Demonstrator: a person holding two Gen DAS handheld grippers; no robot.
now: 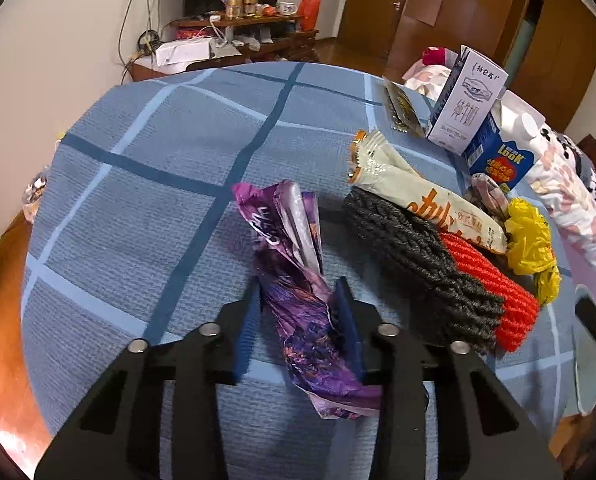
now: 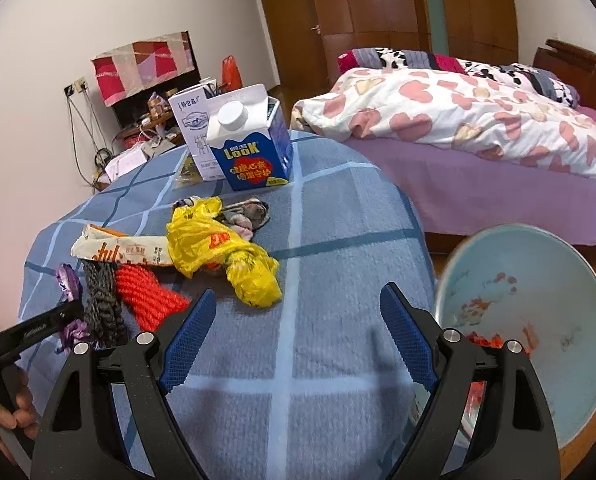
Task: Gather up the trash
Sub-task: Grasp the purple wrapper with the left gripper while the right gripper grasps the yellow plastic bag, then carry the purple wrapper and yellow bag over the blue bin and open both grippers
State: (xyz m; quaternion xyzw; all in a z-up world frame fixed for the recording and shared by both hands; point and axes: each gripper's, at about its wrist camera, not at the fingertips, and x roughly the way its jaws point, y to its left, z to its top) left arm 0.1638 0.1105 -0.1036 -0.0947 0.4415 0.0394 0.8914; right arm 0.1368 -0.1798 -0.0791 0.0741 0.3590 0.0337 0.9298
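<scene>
My left gripper (image 1: 298,292) is shut on a crumpled purple wrapper (image 1: 294,276) that lies on the blue checked tablecloth (image 1: 146,200). My right gripper (image 2: 296,304) is open and empty over the cloth, just short of a crumpled yellow plastic bag (image 2: 222,252). A cream snack wrapper (image 2: 122,252) lies left of the bag, also in the left wrist view (image 1: 430,196). A blue LOOK carton (image 2: 250,148) and a white milk carton (image 2: 190,128) stand at the table's far side. A crumpled grey scrap (image 2: 246,212) lies behind the yellow bag.
Dark grey rope (image 1: 414,260) and red rope (image 1: 494,284) lie coiled beside the purple wrapper. A light blue basin (image 2: 530,320) sits off the table's right edge. A bed with a heart-print quilt (image 2: 458,112) stands beyond. A gold packet (image 1: 402,108) lies near the cartons.
</scene>
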